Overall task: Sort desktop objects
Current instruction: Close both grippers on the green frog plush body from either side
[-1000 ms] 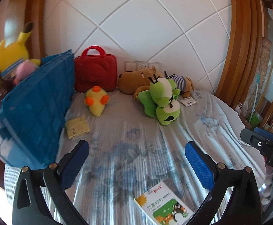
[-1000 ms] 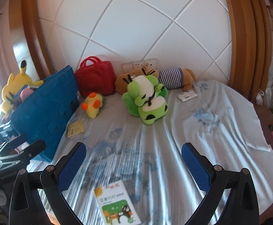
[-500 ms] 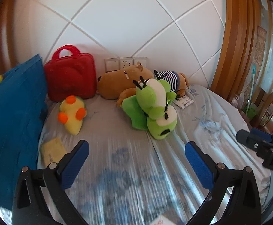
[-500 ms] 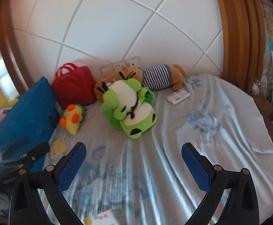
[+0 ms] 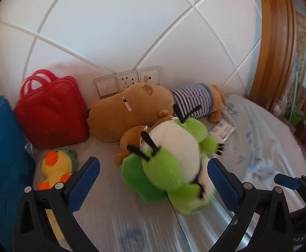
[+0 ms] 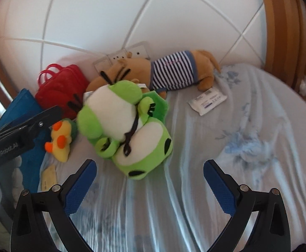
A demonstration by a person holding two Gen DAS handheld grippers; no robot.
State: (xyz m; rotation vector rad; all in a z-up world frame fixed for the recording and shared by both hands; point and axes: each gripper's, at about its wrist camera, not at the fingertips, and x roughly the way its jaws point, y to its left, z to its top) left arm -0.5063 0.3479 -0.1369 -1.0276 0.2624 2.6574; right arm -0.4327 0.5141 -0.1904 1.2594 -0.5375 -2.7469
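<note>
Left gripper: fingers spread wide with nothing between them, low in the left wrist frame; the spread suits a bulky soft toy, and the green plush fills the gap ahead of it.
Right gripper: fingers likewise wide and bare, lower middle of the right wrist frame, aimed at the same plush from the other side.
Bed: a wrinkled pale sheet carries everything, so the toys lie slumped, not upright.
Green frog plush: middle of the frame, tipped over on the sheet just ahead of both grippers, leaning on the brown toy behind.
Yellow duck plush: lower left, beside the blue crate, which seems the likely bin for sorted toys.
White packet: flat on the sheet, right of centre.
Brown plush and striped dog plush: farther back, lying against the wall.
Red bag: upper left, propped on the wall.
</note>
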